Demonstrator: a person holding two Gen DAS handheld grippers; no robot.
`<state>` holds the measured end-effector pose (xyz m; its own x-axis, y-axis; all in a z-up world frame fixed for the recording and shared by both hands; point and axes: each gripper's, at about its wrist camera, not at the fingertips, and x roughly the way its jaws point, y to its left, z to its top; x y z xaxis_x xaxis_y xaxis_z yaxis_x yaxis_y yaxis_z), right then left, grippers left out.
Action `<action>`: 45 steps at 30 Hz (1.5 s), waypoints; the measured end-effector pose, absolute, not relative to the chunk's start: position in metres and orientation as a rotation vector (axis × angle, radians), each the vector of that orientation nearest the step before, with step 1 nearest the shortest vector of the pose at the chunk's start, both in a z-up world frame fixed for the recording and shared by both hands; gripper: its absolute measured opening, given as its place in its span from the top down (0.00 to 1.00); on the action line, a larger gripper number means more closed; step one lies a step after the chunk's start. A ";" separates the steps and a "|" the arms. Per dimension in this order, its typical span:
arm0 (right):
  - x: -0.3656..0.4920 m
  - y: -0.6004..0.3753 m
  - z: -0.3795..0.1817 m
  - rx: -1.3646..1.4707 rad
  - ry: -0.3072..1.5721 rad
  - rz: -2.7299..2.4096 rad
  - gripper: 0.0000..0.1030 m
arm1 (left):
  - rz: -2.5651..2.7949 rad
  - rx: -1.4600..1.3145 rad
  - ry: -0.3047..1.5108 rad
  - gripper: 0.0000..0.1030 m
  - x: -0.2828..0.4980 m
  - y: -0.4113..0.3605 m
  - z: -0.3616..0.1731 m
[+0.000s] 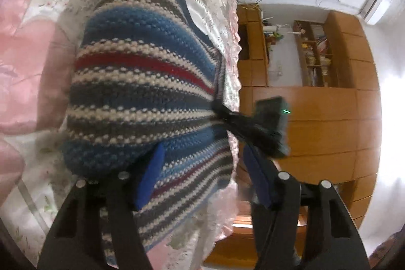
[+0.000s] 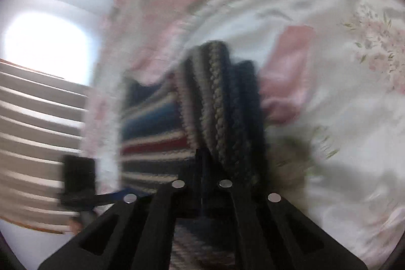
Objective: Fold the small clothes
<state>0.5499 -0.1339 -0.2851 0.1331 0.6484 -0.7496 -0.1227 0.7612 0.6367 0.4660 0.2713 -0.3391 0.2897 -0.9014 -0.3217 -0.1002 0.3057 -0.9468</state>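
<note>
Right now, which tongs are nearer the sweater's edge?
Right. The right tongs are shut on the striped sweater; the left tongs are open, one finger over the knit.

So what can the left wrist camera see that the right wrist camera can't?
Only the left wrist view shows the wooden cabinets, the cluttered shelves and the left gripper standing open beside the knit.

Only the right wrist view, which is blurry, shows a bright window, pale blinds and the right gripper shut on a bunched edge of the sweater.

Both show the same striped sweater and the pink flowered bedspread.
</note>
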 end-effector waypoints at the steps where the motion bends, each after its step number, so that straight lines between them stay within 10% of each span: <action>1: 0.553 -0.132 -0.273 0.476 1.305 0.601 0.95 | -0.737 -1.134 1.147 0.22 0.466 0.273 -0.332; 8: 0.597 -0.089 -0.260 0.531 1.302 0.722 0.78 | -0.701 -1.061 1.043 0.10 0.492 0.304 -0.289; 10: 0.605 -0.087 -0.288 0.467 1.362 0.646 1.00 | -0.663 -1.045 1.112 0.10 0.502 0.304 -0.298; 14: 0.608 -0.131 -0.288 0.497 1.303 0.571 0.99 | -0.620 -0.974 1.208 0.10 0.513 0.308 -0.314; 18: 0.596 -0.173 -0.267 0.585 1.255 0.575 0.06 | -0.626 -0.952 1.251 0.07 0.528 0.320 -0.318; 36: 0.558 -0.112 -0.323 0.562 1.514 0.879 0.03 | -0.758 -0.963 1.376 0.04 0.543 0.285 -0.376; 39: 0.557 -0.094 -0.331 0.519 1.510 0.875 0.05 | -0.704 -0.922 1.398 0.20 0.546 0.277 -0.384; 42: 0.556 -0.091 -0.335 0.508 1.512 0.857 0.51 | -0.695 -0.956 1.397 0.35 0.550 0.279 -0.384; 45: 0.554 -0.086 -0.327 0.506 1.477 0.869 0.56 | -0.683 -0.962 1.381 0.48 0.547 0.284 -0.380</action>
